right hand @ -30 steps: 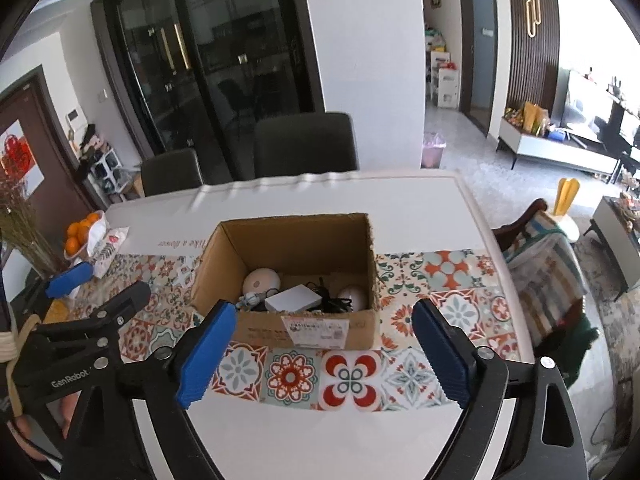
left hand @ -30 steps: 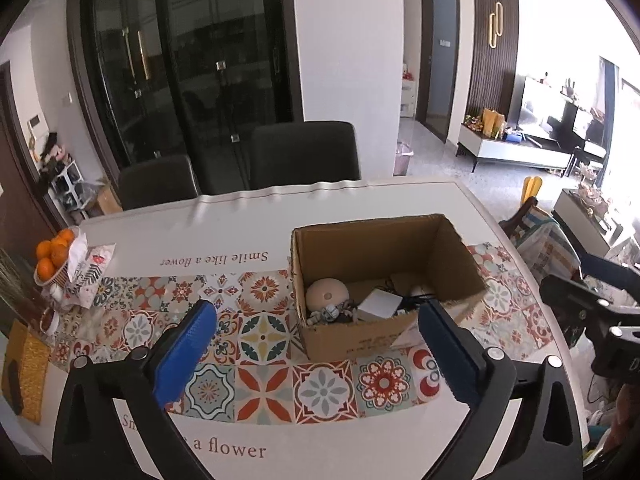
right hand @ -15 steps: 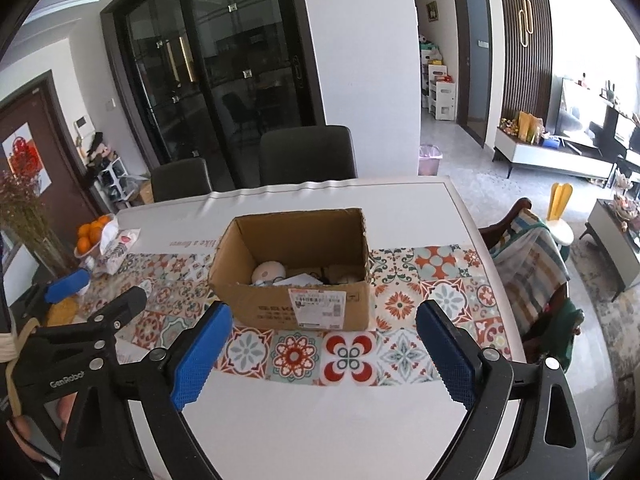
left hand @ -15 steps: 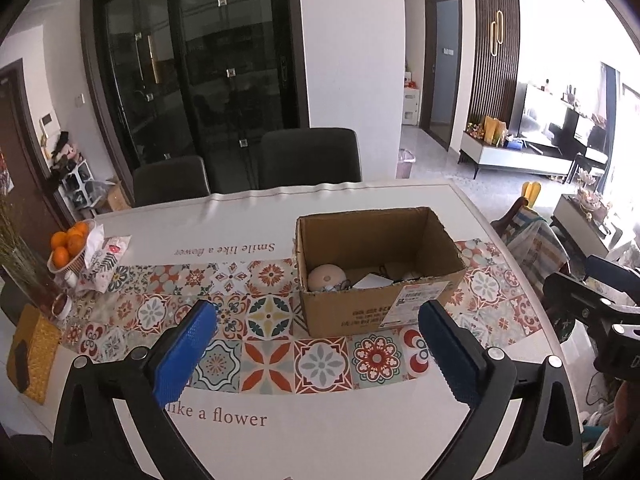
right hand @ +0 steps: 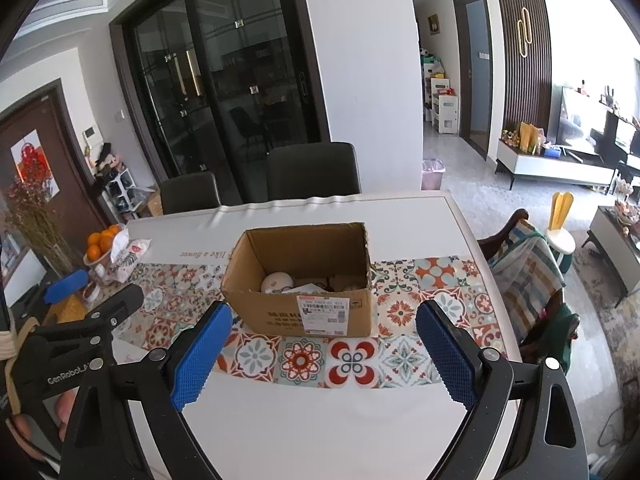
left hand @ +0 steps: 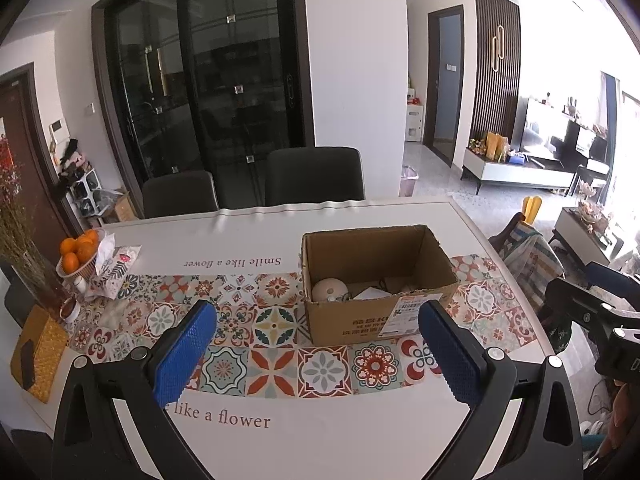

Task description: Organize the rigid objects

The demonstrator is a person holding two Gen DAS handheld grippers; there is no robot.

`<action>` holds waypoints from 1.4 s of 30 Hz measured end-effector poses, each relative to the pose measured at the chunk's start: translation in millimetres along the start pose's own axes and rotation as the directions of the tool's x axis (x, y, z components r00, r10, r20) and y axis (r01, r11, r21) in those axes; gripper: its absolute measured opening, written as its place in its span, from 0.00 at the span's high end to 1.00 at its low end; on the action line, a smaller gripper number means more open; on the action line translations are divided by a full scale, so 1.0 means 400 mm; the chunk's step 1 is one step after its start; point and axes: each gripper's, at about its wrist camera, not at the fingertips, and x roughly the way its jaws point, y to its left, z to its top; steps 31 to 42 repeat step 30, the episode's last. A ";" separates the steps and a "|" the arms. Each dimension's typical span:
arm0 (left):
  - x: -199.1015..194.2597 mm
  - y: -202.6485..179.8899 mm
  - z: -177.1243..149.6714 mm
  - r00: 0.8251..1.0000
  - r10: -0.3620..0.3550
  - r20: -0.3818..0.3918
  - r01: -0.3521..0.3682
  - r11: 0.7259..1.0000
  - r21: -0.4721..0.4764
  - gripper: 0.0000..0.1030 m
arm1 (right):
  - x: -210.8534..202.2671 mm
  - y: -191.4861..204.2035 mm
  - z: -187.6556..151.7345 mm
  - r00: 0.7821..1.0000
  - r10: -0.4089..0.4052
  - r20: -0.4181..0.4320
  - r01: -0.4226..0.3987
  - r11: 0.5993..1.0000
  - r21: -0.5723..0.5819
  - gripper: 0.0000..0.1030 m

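While both grippers hang above the table with jaws spread wide and empty, the cardboard box sits on the tiled runner. Inside lie a round white object, a white card and dark cords. Oranges fill a bowl at the table's left end.

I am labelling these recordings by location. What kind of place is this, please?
Most likely a dining area in a private home. A dining table with a tiled-pattern cloth has dark chairs behind it and a bowl of oranges, and a living room with a TV cabinet opens to the right.
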 end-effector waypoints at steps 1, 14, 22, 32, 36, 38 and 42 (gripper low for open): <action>-0.002 0.001 0.000 1.000 0.000 0.003 0.000 1.000 0.002 0.00 | -0.002 0.000 -0.001 1.000 0.002 -0.001 -0.002 1.000 0.001 0.09; -0.042 -0.005 0.006 0.999 0.006 0.038 -0.006 1.000 0.004 0.00 | -0.029 0.004 0.002 1.000 0.012 0.021 -0.012 1.000 -0.002 0.09; -0.048 -0.010 0.005 0.999 0.000 0.042 -0.001 1.000 0.008 0.00 | -0.033 0.005 0.004 1.000 0.009 0.018 -0.009 1.000 -0.003 0.09; -0.049 -0.009 0.006 0.999 -0.006 0.044 0.006 1.000 0.002 0.00 | -0.039 -0.006 0.005 1.000 0.007 0.014 -0.007 1.000 0.002 0.09; -0.049 -0.009 0.006 0.999 -0.006 0.044 0.006 1.000 0.002 0.00 | -0.039 -0.006 0.005 1.000 0.007 0.014 -0.007 1.000 0.002 0.09; -0.049 -0.009 0.006 0.999 -0.006 0.044 0.006 1.000 0.002 0.00 | -0.039 -0.006 0.005 1.000 0.007 0.014 -0.007 1.000 0.002 0.09; -0.049 -0.009 0.006 0.999 -0.006 0.044 0.006 1.000 0.002 0.00 | -0.039 -0.006 0.005 1.000 0.007 0.014 -0.007 1.000 0.002 0.09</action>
